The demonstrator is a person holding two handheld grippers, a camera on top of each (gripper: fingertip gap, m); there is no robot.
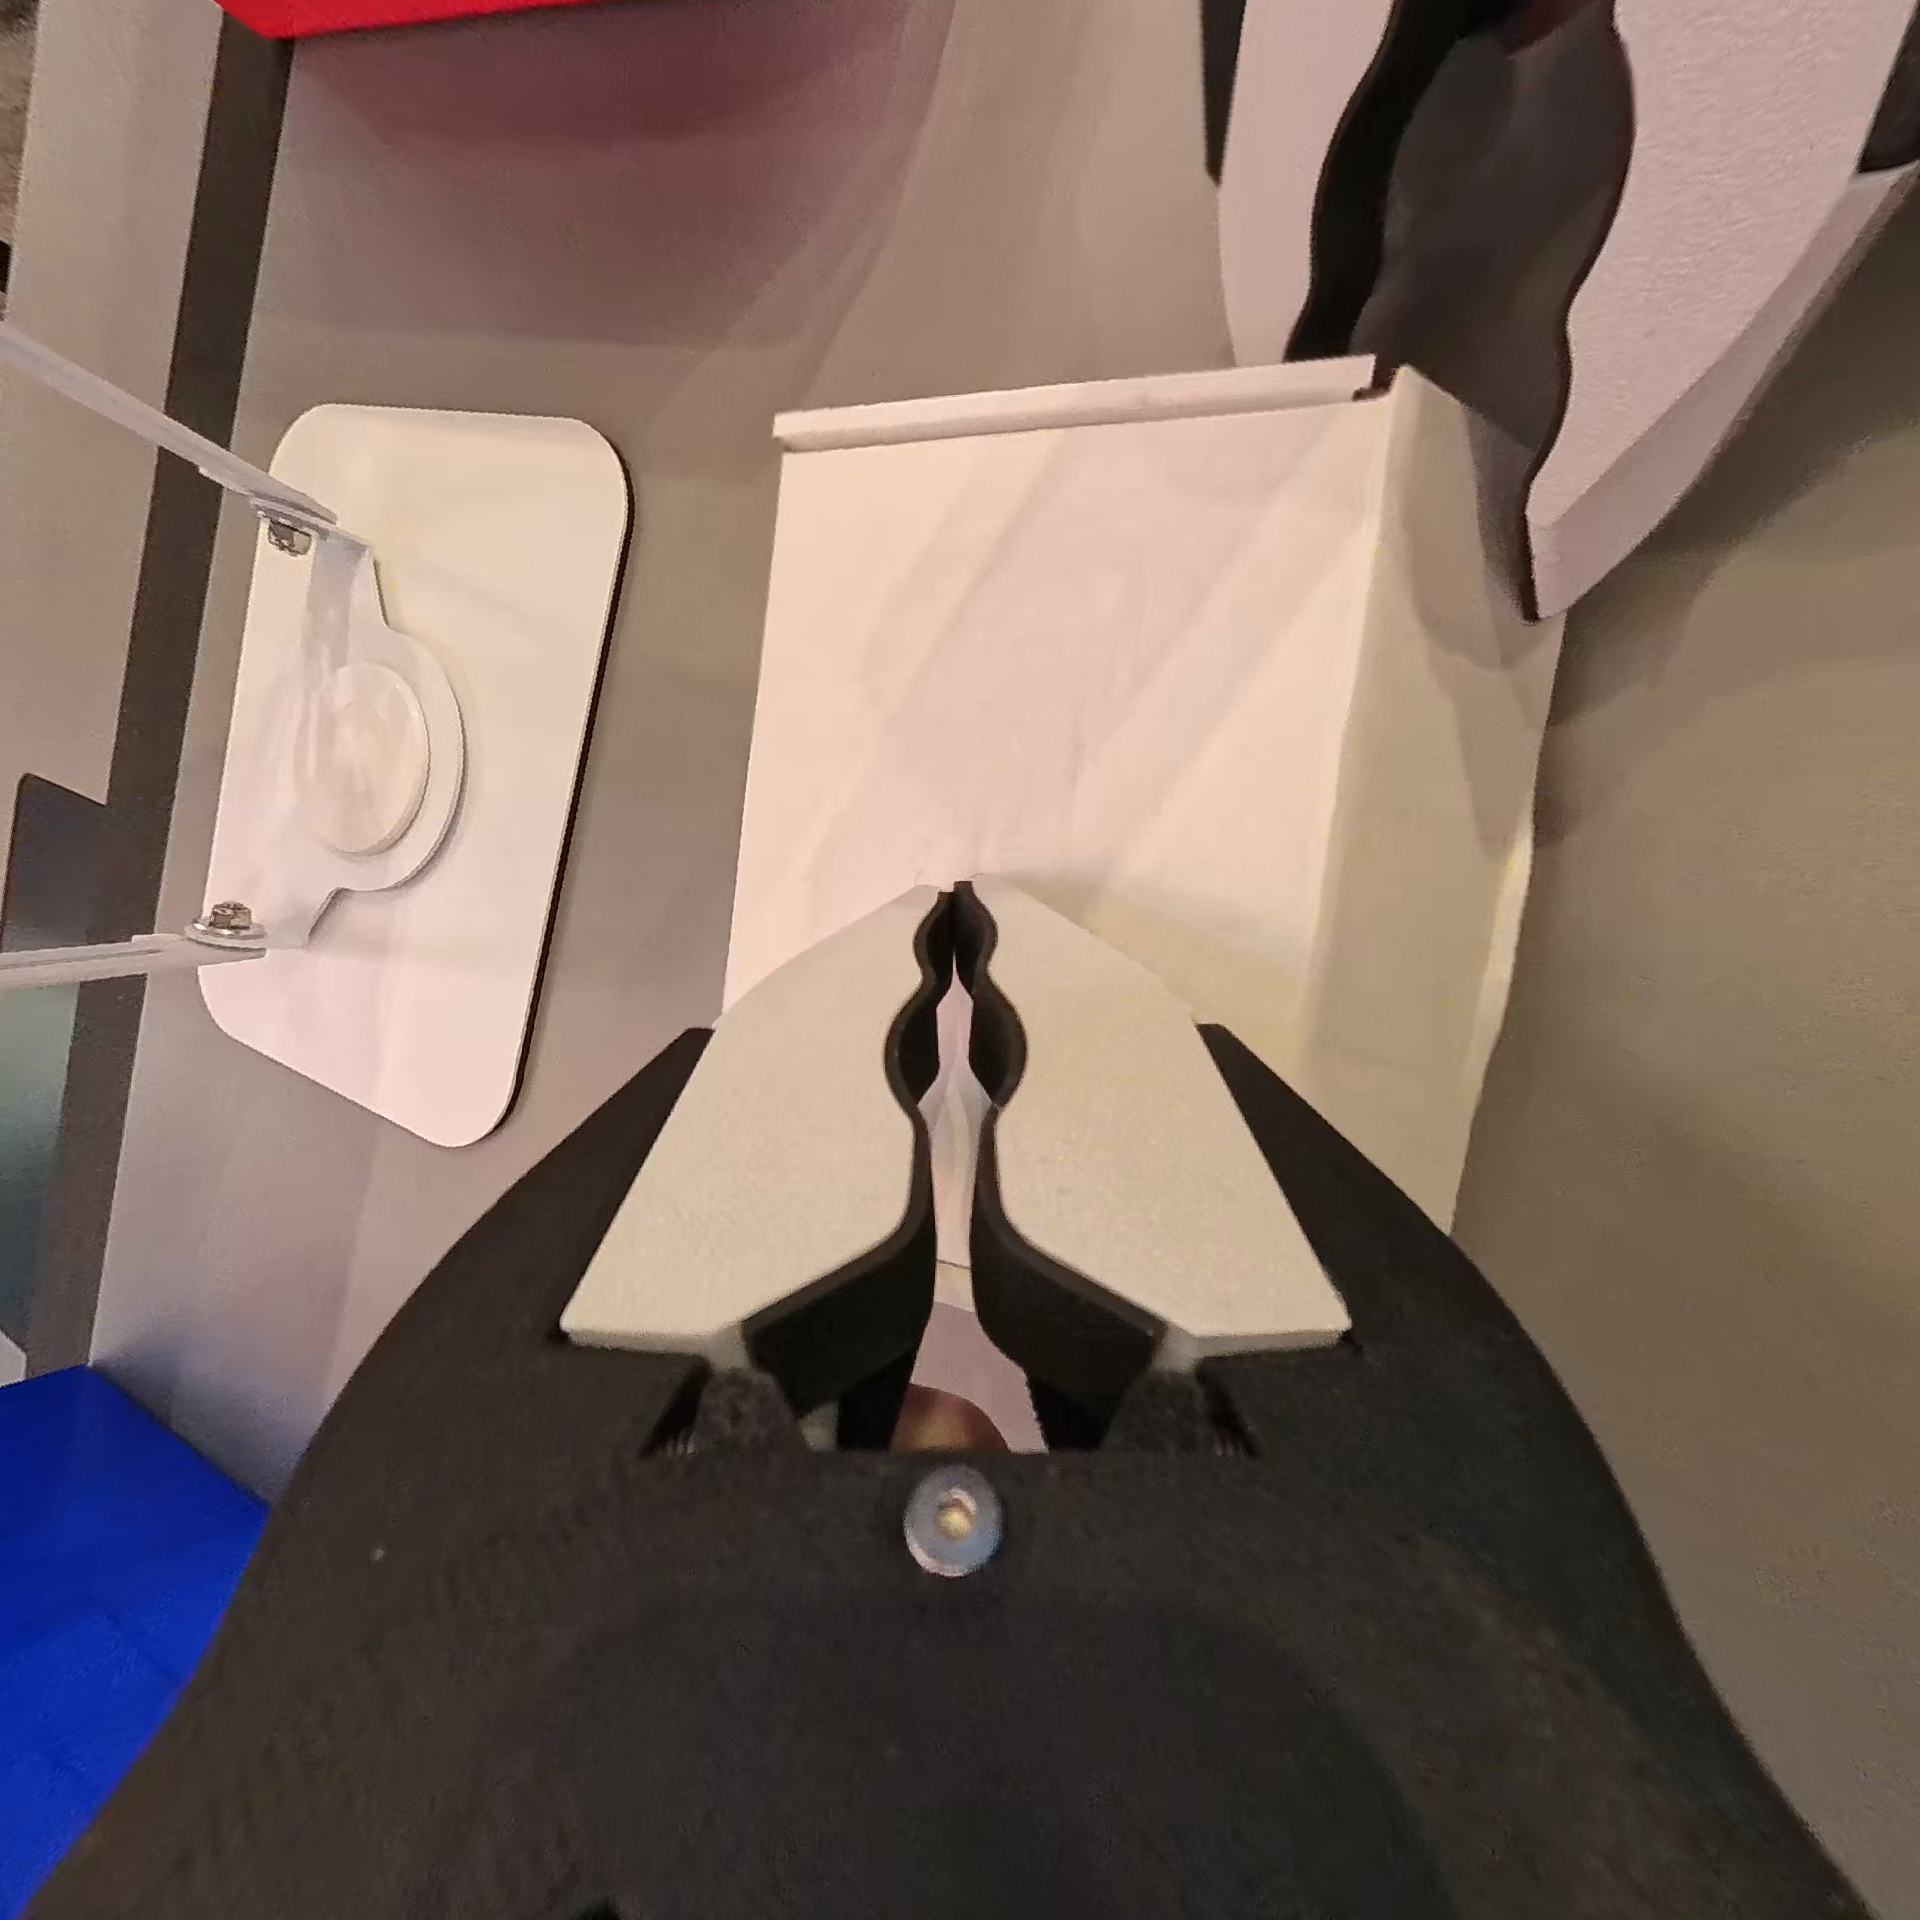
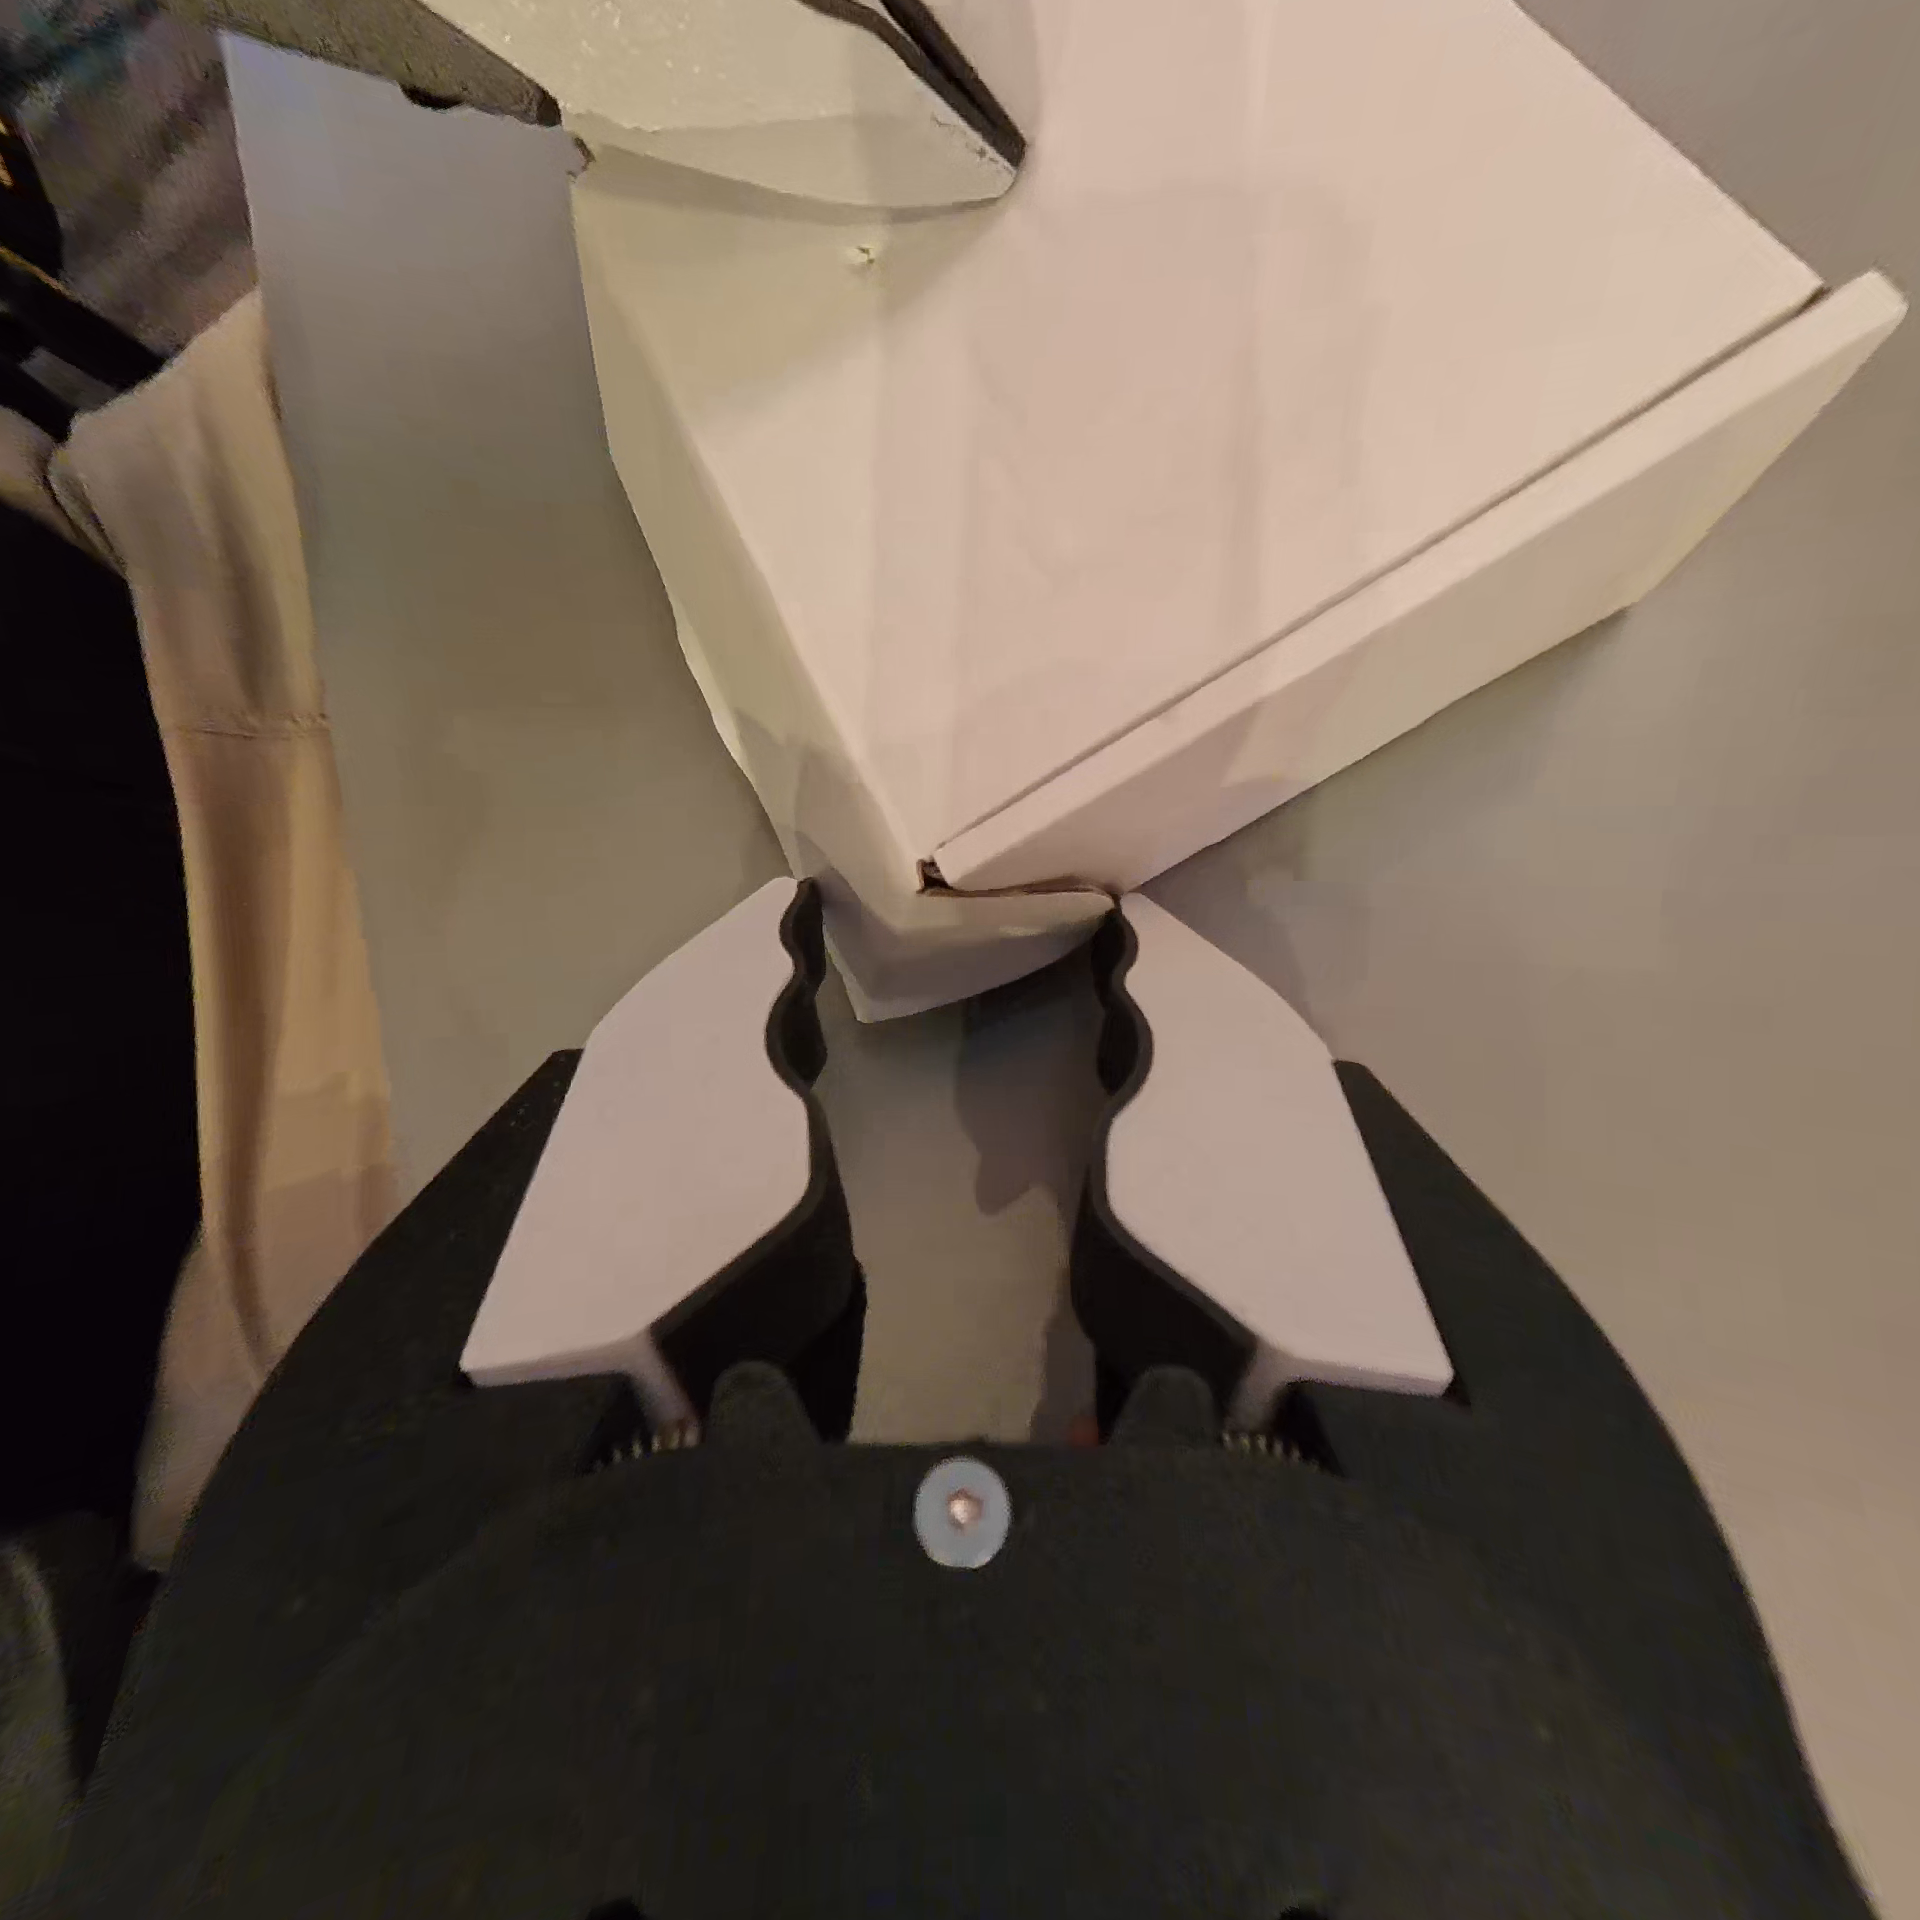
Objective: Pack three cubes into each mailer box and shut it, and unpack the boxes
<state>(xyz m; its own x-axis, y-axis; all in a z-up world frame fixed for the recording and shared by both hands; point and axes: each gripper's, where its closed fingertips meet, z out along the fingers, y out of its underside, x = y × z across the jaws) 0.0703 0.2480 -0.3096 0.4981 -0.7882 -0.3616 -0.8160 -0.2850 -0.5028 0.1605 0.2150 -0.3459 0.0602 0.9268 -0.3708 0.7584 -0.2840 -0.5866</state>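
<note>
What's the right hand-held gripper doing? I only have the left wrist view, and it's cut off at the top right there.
Observer: The right hand-held gripper is open, its jaws straddling one corner of the white mailer box.
Operator: Clamped on it?
Observer: Can't tell. The corner sits between the fingertips, close to both pads, but the jaws are set wide.
Operator: Lid down at that corner?
Observer: Nearly. The lid lies flat, but a small gap at the corner shows a brown cardboard edge.
</note>
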